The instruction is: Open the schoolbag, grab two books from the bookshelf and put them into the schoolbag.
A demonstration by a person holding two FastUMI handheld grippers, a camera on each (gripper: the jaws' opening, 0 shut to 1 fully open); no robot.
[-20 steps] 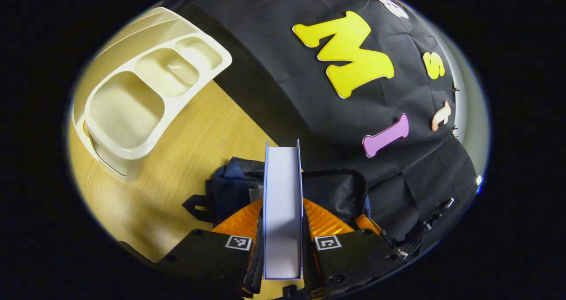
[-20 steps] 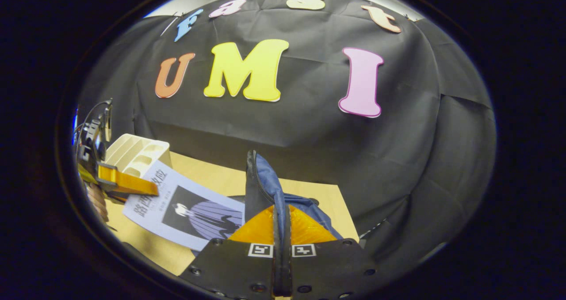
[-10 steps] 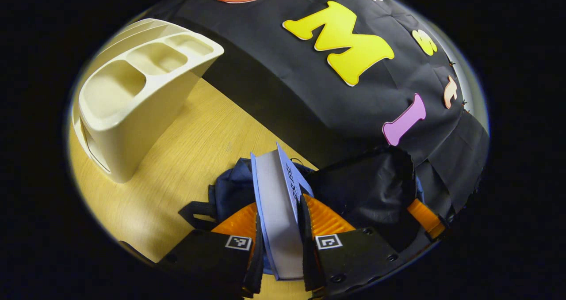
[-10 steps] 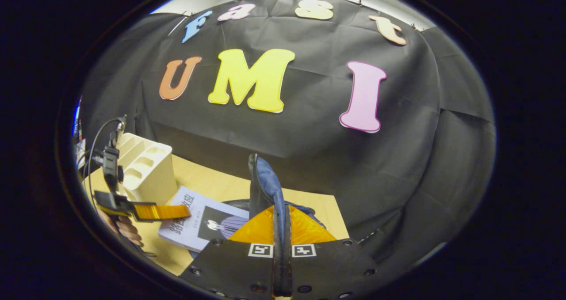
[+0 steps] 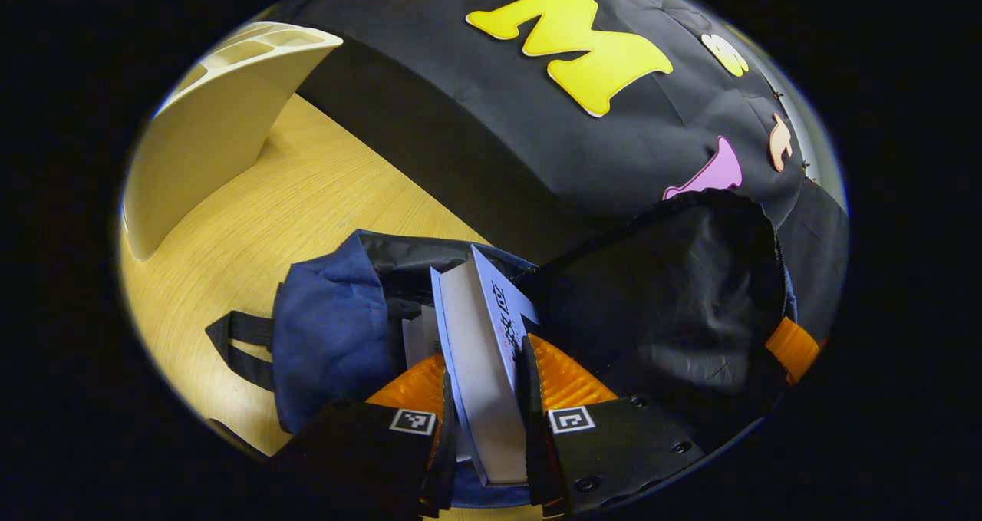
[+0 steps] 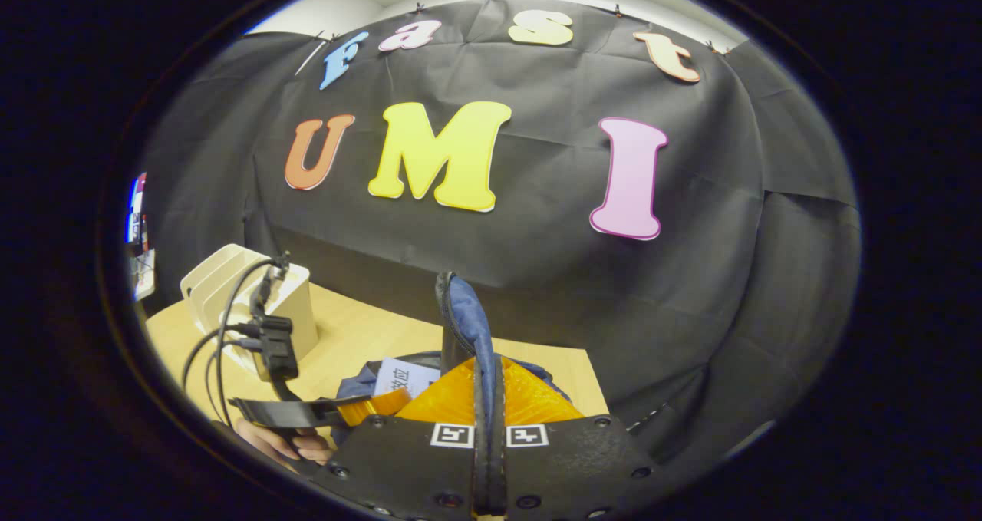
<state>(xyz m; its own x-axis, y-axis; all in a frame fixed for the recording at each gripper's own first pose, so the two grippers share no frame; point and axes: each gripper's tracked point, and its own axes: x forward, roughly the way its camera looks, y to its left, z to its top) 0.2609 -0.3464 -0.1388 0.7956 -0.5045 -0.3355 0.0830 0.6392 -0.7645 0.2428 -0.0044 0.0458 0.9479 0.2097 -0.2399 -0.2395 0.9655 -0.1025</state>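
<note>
My left gripper (image 5: 482,356) is shut on a pale-blue book (image 5: 476,337), held on edge with its white pages facing me. The book's far end is inside the mouth of the navy schoolbag (image 5: 330,337), next to a second book (image 5: 418,338) that lies in the bag. My right gripper (image 6: 488,367) is shut on the bag's flap (image 6: 464,325) and holds it up. The flap's black lining (image 5: 683,291) stands at the right of the left gripper view, with the right gripper (image 5: 790,348) on its edge. In the right gripper view the left gripper (image 6: 360,410) and book (image 6: 403,375) sit low left.
A cream bookshelf (image 5: 207,122) stands on the wooden table (image 5: 307,199) to the far left of the bag, also seen as the bookshelf (image 6: 230,287) in the right gripper view. A hand (image 6: 284,444) holds the left gripper. A black strap (image 5: 238,344) lies left of the bag.
My left gripper has come down and forward with the book, whose far end has gone into the bag's mouth. The right gripper keeps the flap held up.
</note>
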